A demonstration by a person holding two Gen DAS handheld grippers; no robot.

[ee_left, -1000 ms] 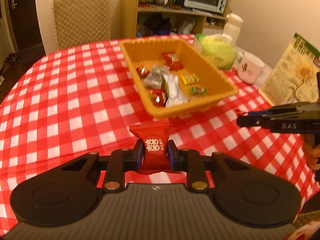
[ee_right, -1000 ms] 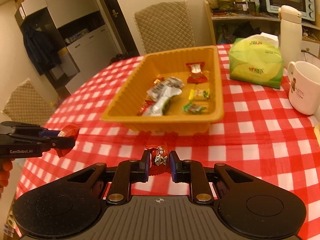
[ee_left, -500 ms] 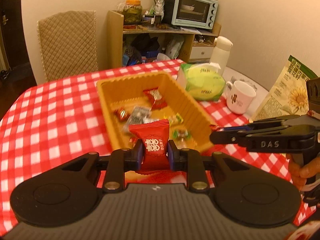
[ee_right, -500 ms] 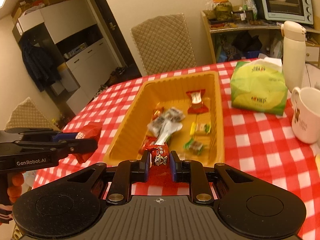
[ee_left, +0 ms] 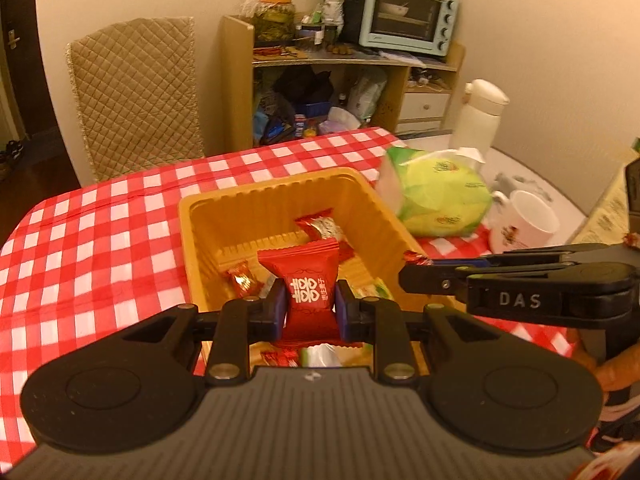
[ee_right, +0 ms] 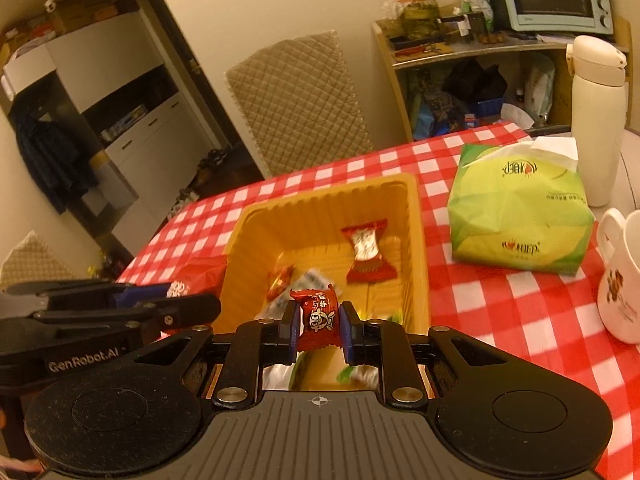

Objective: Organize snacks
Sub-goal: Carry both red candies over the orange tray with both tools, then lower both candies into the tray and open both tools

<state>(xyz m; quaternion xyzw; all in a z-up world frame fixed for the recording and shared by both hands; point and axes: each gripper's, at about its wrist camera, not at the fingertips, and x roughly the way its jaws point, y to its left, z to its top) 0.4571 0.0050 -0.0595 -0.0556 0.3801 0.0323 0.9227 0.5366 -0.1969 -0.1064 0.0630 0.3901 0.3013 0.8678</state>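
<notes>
Left hand-held gripper (ee_left: 311,305) clamped on red candy (ee_left: 307,293); right hand-held gripper (ee_right: 319,319) clamped on small candy (ee_right: 318,315). Both over tray (ee_right: 416,240).

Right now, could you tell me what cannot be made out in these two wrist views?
- Near end of the yellow tray: both views, hidden by each gripper's body.
- Packets beneath the right gripper: right wrist view, blurred.
- Printed bag: left wrist view, cut off by the right edge.
- Mug: right wrist view, cut off by the edge.
</notes>
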